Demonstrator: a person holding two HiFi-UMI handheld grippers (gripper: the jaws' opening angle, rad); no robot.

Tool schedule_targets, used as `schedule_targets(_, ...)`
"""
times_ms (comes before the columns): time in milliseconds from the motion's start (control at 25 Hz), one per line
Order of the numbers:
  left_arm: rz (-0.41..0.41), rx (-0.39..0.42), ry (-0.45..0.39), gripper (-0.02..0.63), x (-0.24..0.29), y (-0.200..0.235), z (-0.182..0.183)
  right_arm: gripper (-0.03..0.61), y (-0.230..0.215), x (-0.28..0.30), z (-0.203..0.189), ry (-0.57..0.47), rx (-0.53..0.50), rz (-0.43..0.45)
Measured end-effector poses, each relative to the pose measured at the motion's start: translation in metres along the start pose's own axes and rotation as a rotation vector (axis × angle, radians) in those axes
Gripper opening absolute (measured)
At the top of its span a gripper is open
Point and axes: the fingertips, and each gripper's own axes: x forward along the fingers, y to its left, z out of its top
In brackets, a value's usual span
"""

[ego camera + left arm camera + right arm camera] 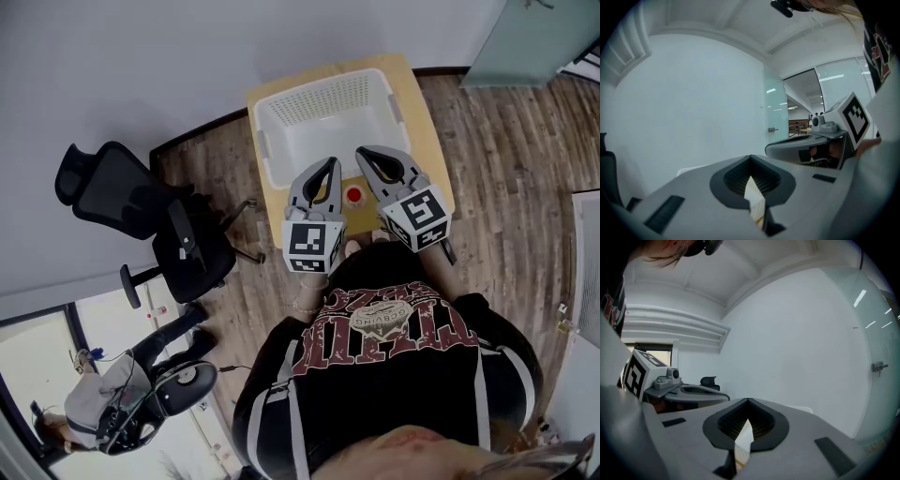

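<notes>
Overhead, left gripper (pixel 331 162) and right gripper (pixel 362 151) side by side — both jaws closed, nothing gripped — over white basket (pixel 277 141), small red object (pixel 353 195) between them, wooden table (pixel 424 124).

Left gripper (pixel 331 165) and right gripper (pixel 362 152): smooth matt grey plastic shells, moulded look. Pads (pixel 738 177) inside the jaws: black, finely ribbed, rubbery-looking, dull. Marker cubes (pixel 312 246): matt white faces, black print, no glare. Basket (pixel 277 112): white plastic, slight sheen, walls perforated in a fine grid, bottom smooth. Table (pixel 427 131): pale wood-look top, smooth, satin. Floor (pixel 506 150): brown wood-grain planks, mixed tones, low gloss. Chair (pixel 122 187): black, matt; fabric or mesh, can't tell which. Shirt (pixel 394 366): black cloth, cracked red-and-white print. Wall (pixel 693 103): flat matt white paint. Door (pixel 775 110): frosted glass, metal handle.
</notes>
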Motion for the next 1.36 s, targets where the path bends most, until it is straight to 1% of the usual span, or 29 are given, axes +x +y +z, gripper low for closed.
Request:
schedule_targets(280,0.006,0.001,0.009,0.048,-0.0006,0.0009,-0.0027,0.017,0.002,0.0006,-0.0008,0.003,-0.005,0.009)
schedule_targets(520,0.004,-0.017,0.006,0.048,0.0001,0.0016,-0.0045,0.016,0.0042,0.0018,-0.0019,0.012,-0.015,0.018)
schedule_targets(640,0.008,-0.009,0.007,0.048,0.0004,0.0008,-0.005,0.017,0.0037,0.001,-0.0022,0.01,-0.013,0.018)
schedule_targets(1160,0.003,-0.031,0.004,0.048,0.0037,0.0081,-0.0045,0.015,0.0024,0.009,-0.0007,0.019,-0.02,0.016)
schedule_targets(1360,-0.002,-0.023,0.003,0.048,0.0046,0.0018,-0.0065,0.017,0.0012,0.0047,-0.0024,0.017,-0.023,0.015)
